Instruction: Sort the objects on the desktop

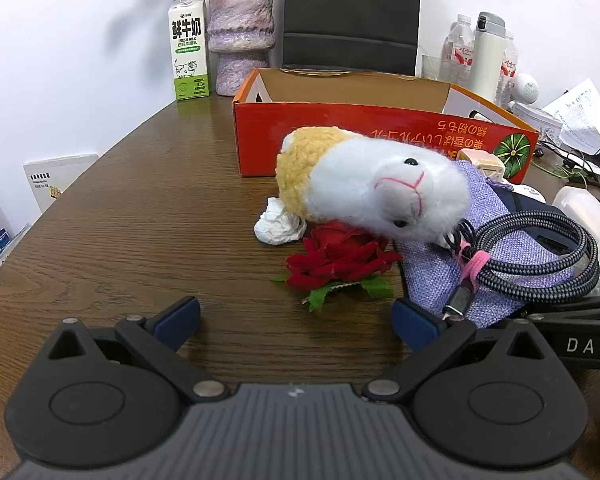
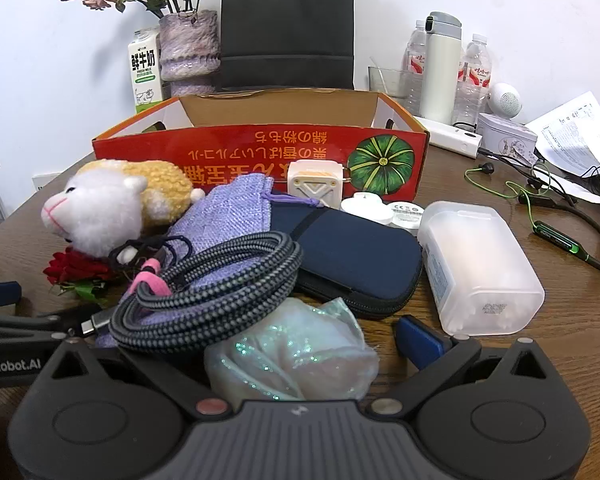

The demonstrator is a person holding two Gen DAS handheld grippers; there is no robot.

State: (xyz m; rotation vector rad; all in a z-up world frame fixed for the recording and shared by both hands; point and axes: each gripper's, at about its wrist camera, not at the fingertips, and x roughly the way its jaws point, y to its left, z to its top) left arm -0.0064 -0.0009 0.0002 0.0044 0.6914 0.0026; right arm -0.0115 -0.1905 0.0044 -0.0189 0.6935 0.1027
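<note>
Fluffy plush sheep point(image 1: 374, 190), braided cable point(image 2: 208, 280) (matt), woven cloth pouch point(image 2: 230, 210), glossy wood-grain table point(image 1: 140, 220).

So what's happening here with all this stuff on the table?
A person holds two grippers over a cluttered wooden table, about to sort it. Both the left gripper and the right gripper are open and hold nothing. A plush sheep, red rose, coiled cable and dark pouch lie before an empty orange box.

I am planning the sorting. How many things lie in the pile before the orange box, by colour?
White: 5 (sheep, tissue, charger, round case, frosted box)
Purple: 1 (pouch)
Blue: 1 (case)
Red: 1 (rose)
Grey: 1 (cable)
Glittery: 1 (bag)
Total: 10
</note>
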